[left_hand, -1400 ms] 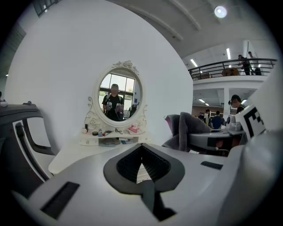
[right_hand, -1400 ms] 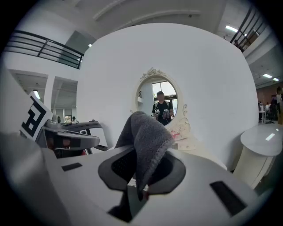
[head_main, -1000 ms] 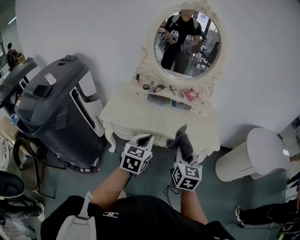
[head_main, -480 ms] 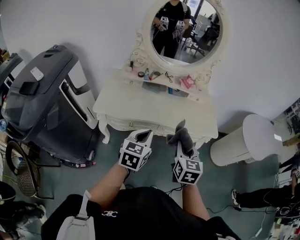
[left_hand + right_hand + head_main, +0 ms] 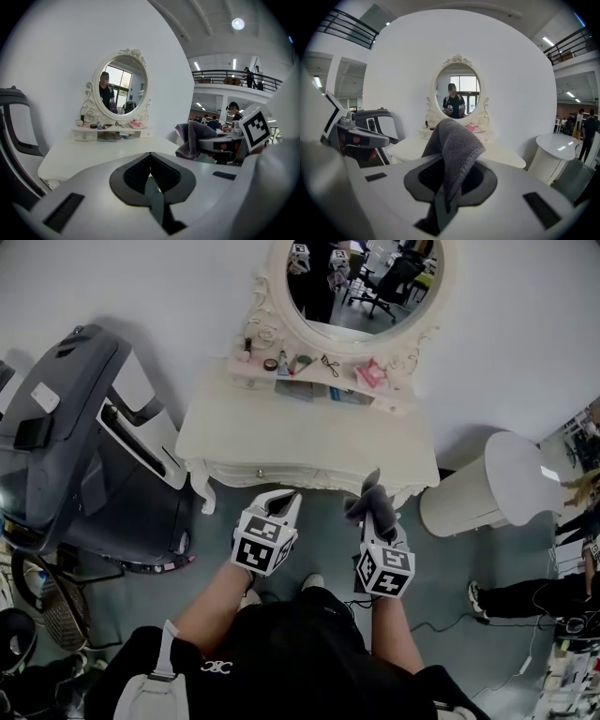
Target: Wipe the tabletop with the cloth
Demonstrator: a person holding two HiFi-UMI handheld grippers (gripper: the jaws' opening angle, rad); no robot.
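My right gripper (image 5: 377,514), lower centre-right of the head view, has its jaws clamped on the grey cloth (image 5: 455,140). The cloth sticks up out of them, just at the front edge of the white dressing table (image 5: 300,437). My left gripper (image 5: 150,157) sits beside it at lower centre, jaws pressed together with nothing between them. At the top of the frame, the shelf (image 5: 375,401) under the oval mirror (image 5: 361,277) carries small jars (image 5: 270,363) and a pink item (image 5: 371,374). I can't make out what the jars hold.
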